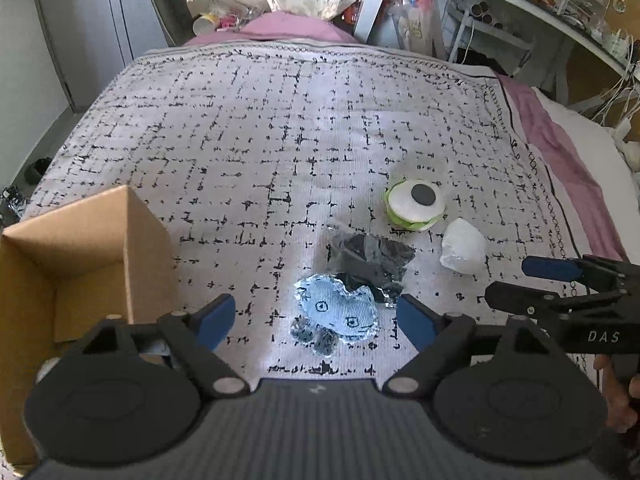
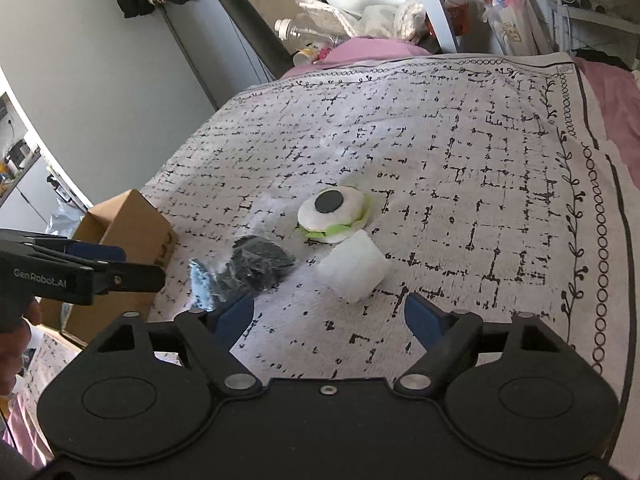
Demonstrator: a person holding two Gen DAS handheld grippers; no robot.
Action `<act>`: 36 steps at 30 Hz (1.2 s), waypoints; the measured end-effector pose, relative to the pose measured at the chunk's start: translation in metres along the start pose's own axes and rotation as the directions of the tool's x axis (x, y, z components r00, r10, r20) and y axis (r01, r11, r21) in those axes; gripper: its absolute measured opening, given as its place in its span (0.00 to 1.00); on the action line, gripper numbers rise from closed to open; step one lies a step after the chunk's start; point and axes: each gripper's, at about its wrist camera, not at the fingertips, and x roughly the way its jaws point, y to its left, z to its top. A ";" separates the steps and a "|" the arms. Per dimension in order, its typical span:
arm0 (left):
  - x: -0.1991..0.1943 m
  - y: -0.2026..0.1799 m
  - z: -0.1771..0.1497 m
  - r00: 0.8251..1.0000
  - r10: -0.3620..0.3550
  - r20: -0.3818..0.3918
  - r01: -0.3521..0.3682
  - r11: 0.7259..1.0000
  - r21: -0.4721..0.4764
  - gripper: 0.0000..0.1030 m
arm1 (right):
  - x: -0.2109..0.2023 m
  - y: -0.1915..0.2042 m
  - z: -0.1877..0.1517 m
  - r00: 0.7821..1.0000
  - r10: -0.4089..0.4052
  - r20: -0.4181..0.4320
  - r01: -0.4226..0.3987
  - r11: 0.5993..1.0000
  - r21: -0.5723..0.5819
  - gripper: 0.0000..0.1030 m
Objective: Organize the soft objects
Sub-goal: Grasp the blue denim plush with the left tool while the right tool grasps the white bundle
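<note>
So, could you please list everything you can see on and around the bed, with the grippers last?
Bedspread: one, white with black marks, over the bed.
Cardboard box: one, brown, open, at the bed's left edge.
Eye-shaped plush: one, white and green with a black pupil, mid-bed.
White bundle: one, beside the plush.
Black bagged item: one, mid-bed.
Blue bagged cloth: one, nearest.
Left gripper: open, over the blue cloth.
Right gripper: open, near the white bundle.

Matt brown cardboard box (image 1: 92, 248); beside it a woven cloth blanket (image 1: 280, 128), and glossy, perhaps plastic-wrapped, blue fabric toy (image 1: 340, 312).
</note>
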 end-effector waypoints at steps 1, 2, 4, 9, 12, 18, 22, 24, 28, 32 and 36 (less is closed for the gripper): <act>0.004 0.000 0.001 1.000 0.000 -0.006 0.000 1.000 -0.003 0.82 | 0.003 0.000 0.000 1.000 0.000 -0.004 0.000 1.000 -0.002 0.78; 0.008 0.000 0.001 1.000 -0.002 -0.011 0.002 1.000 -0.008 0.81 | 0.005 -0.001 0.000 1.000 0.001 -0.007 -0.001 1.000 -0.002 0.77; 0.014 0.000 0.003 1.000 -0.004 -0.015 0.004 1.000 -0.018 0.73 | 0.010 -0.003 0.002 1.000 0.005 -0.012 -0.005 1.000 0.000 0.77; 0.029 -0.004 0.004 0.998 -0.046 -0.041 0.046 0.999 -0.003 0.70 | 0.021 -0.005 0.003 1.000 0.015 -0.021 -0.015 1.000 -0.006 0.77; 0.041 -0.009 0.001 0.996 -0.045 -0.073 0.047 0.998 0.031 0.70 | 0.027 -0.005 0.004 1.000 0.017 -0.026 -0.017 1.000 -0.019 0.77; 0.058 -0.012 -0.005 0.993 -0.048 -0.106 0.053 0.998 0.040 0.70 | 0.035 -0.005 0.006 1.000 0.011 -0.024 -0.012 0.999 -0.031 0.77; 0.064 -0.012 -0.006 0.992 -0.047 -0.119 0.051 0.998 0.034 0.69 | 0.038 -0.006 0.010 1.000 0.002 -0.013 -0.002 0.999 -0.034 0.77; 0.067 -0.012 -0.007 0.991 -0.048 -0.126 0.053 0.998 0.034 0.62 | 0.040 -0.005 0.012 1.000 0.002 -0.010 -0.002 0.999 -0.038 0.77; 0.067 -0.009 -0.008 0.991 -0.038 -0.132 0.041 0.999 0.026 0.50 | 0.046 0.000 0.014 1.000 -0.006 -0.012 0.006 0.998 -0.063 0.72; 0.062 -0.005 -0.007 0.991 -0.047 -0.124 0.047 0.999 -0.001 0.42 | 0.046 0.006 0.013 0.999 -0.026 -0.031 0.022 0.994 -0.105 0.50; 0.051 -0.003 -0.006 0.994 -0.044 -0.100 0.044 0.999 -0.001 0.41 | 0.036 0.011 0.012 0.999 -0.025 -0.021 0.023 0.994 -0.103 0.50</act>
